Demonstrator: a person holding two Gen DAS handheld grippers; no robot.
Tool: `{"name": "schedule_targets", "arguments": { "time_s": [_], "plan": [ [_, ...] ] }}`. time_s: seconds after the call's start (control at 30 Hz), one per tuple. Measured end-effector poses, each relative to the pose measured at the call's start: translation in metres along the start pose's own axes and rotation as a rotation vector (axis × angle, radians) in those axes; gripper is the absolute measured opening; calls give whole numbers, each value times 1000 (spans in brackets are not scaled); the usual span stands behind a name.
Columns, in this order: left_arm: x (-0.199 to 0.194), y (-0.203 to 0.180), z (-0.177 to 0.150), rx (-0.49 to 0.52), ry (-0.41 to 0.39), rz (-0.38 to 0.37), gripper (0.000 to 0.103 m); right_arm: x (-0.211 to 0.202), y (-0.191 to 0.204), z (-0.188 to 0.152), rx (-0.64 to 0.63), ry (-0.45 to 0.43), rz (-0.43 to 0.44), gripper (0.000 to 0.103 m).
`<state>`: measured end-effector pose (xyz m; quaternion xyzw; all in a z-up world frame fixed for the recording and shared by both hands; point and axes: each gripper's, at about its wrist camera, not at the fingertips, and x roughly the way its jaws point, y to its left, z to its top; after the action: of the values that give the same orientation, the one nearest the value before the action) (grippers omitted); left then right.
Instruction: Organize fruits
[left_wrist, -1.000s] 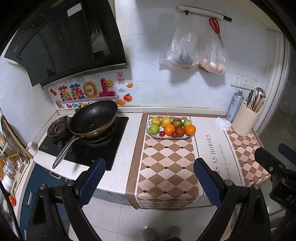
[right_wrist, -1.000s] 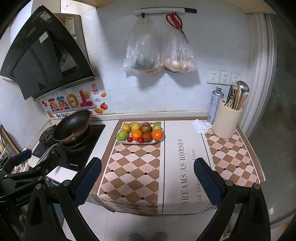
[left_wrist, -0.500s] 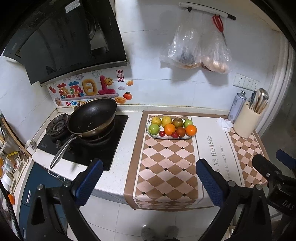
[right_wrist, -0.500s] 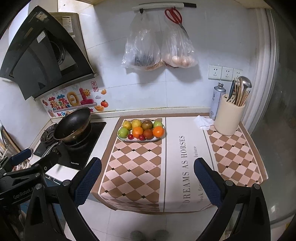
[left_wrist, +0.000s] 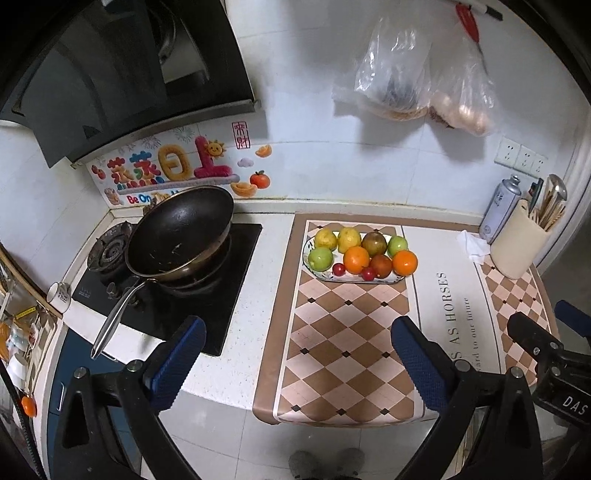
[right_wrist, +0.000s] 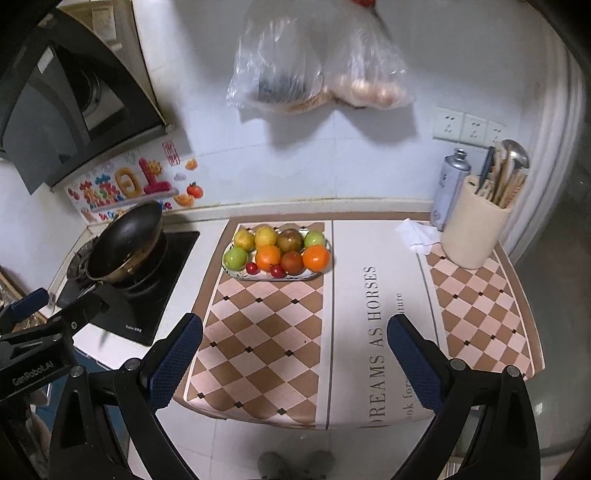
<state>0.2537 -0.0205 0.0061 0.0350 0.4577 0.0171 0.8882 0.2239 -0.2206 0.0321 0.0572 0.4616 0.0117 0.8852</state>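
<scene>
The fruits (left_wrist: 360, 254) sit heaped on an oval plate (left_wrist: 309, 269) at the back of the checked mat (left_wrist: 343, 332) on the surface (left_wrist: 251, 280), well apart from both tools. The left tool (left_wrist: 295, 354) and right tool (right_wrist: 295, 350) each stand spread wide with nothing between the pads. Round and smooth, the oranges and apples look firm but likely to roll or slip, so I would close across the widest middle of one outer fruit; the small red ones seem soft and need a gentle squeeze
</scene>
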Motion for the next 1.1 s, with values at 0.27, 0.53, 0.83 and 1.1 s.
{"name": "schedule_targets", "arguments": {
  "time_s": [0.27,0.53,0.83,1.1],
  "plan": [
    [26,-1,12,-19,104,-33,103,27,2,21,-27,82,17,102],
    [35,-2,12,-19,128,-22,103,43,-1,25,-24,116,38,102],
    [36,-1,14,-13,104,4,103,49,-4,24,-13,122,45,102],
    [32,-2,17,-4,70,19,103,50,-4,25,-5,113,41,102]
  ]
}}
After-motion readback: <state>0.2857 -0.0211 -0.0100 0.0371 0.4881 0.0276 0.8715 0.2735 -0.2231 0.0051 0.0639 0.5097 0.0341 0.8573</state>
